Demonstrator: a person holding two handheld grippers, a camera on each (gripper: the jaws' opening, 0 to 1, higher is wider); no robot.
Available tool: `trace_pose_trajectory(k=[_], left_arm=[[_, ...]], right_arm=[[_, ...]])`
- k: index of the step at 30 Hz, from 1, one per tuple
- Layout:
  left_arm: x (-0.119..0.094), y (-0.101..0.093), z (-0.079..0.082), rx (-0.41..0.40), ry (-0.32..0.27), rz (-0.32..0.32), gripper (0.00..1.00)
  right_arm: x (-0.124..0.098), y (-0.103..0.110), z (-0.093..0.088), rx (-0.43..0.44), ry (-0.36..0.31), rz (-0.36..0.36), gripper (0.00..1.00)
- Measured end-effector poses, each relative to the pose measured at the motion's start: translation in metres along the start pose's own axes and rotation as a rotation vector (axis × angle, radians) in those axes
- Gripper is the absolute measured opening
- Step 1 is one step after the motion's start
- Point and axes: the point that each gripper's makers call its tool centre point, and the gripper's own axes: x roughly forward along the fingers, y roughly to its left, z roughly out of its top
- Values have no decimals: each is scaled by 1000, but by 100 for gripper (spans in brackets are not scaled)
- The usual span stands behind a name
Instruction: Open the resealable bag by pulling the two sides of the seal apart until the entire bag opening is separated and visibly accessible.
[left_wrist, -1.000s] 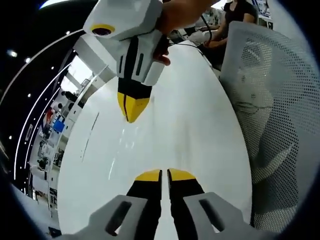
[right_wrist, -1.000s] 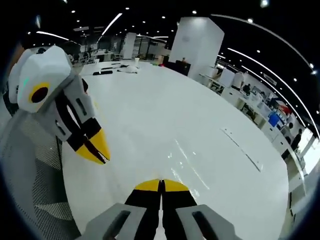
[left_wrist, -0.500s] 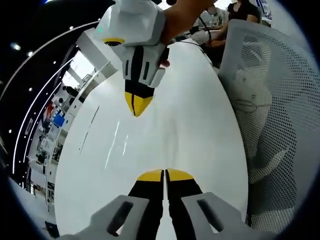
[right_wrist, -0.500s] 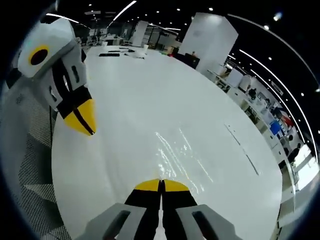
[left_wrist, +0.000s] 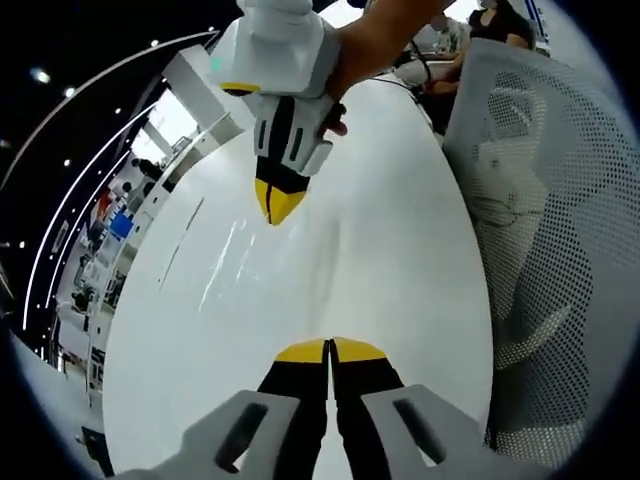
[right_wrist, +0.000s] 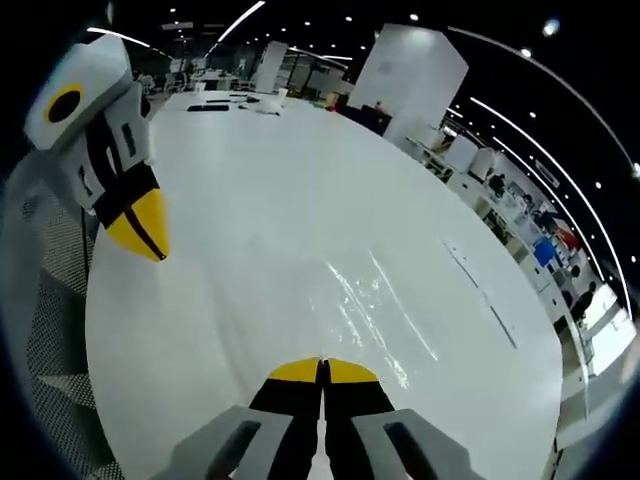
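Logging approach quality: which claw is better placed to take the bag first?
Right, probably: the clear bag glints just ahead of the right claw, while the left claw hangs off to its side. Both are shut and must open first.

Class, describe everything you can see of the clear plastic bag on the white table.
The clear plastic bag is almost invisible, showing only as streaky glints and fine wrinkles. It appears to lie flat on the glossy white table, just ahead of the shut right claw and apart from the left claw. Its seal, its edges and whether anything grips it cannot be made out.
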Motion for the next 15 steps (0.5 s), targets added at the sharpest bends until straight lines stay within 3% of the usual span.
trace_pose_trajectory(k=[6,11,15], left_arm=[[-1,-3,-1,-15,-3,-5,0],[1,-5,0,-23,-4,-6,0],[2,-5,3,-19,-7,-9,0]], right_arm=[[2,6,-8,-18,-5,46,1],[1,9,-18,-31,9,60,8],[-3,14,-15,2,-26,80,20]])
